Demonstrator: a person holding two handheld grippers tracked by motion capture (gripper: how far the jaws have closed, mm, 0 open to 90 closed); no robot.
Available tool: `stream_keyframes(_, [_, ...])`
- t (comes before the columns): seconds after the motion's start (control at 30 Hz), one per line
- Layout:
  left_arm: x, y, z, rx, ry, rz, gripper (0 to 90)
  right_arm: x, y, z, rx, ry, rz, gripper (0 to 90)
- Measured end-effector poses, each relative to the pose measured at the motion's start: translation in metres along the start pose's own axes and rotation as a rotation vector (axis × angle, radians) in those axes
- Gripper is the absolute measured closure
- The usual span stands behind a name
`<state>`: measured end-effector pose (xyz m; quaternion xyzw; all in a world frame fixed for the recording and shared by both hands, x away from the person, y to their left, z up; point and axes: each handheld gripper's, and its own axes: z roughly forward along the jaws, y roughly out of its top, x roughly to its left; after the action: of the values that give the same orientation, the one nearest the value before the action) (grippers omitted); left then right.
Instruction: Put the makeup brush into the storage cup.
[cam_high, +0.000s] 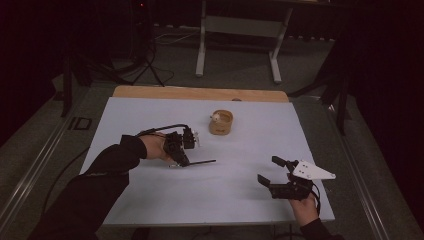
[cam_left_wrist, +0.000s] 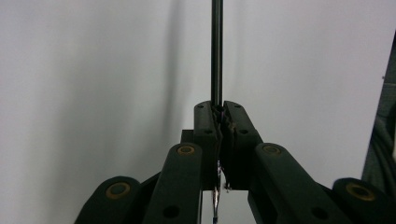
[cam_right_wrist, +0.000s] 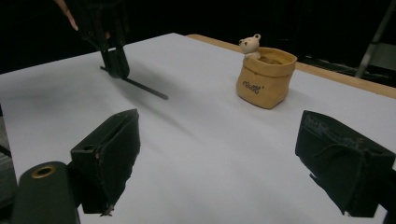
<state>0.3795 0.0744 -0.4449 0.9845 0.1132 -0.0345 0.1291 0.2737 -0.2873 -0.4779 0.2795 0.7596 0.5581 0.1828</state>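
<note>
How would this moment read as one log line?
left gripper: shut on thin dark rod | right gripper: open, holds nothing | tan pouch: upright on table

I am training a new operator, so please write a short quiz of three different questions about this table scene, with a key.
1. True or false: the left gripper is shut on the thin dark rod.
2. Which stands open with nothing between its fingers? A) left gripper B) right gripper
3. Fill in: a small white bear figure sits at the rim of the tan fabric ____.

Key
1. True; the rod sticks out from between its closed fingers.
2. B.
3. Pouch; it stands upright on the white table sheet, apart from both grippers.
</note>
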Motion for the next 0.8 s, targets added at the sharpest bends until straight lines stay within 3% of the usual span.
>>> stream_keyframes(0.43, [-0.006, 0.032, -0.005, -0.016, -0.029, 0.047, 85.1, 0.009, 0.001, 0.007, 0.037, 0.008, -0.026, 13.9])
stream_keyframes(0.67, [-0.012, 0.048, -0.008, -0.015, -0.038, 0.064, 85.1, 0.009, 0.007, 0.005, 0.045, -0.028, -0.056, 14.5])
stream_keyframes(0.7, [-0.013, 0.049, -0.008, -0.016, -0.021, 0.074, 85.1, 0.010, 0.009, 0.004, 0.051, -0.040, -0.065, 14.4])
stream_keyframes(0.73, [-0.013, 0.051, -0.009, -0.016, -0.037, 0.061, 85.1, 0.011, 0.010, 0.004, 0.056, -0.052, -0.073, 14.4])
stream_keyframes(0.8, [-0.014, 0.054, -0.010, -0.017, -0.028, 0.073, 85.1, 0.012, 0.013, 0.004, 0.070, -0.076, -0.083, 14.5])
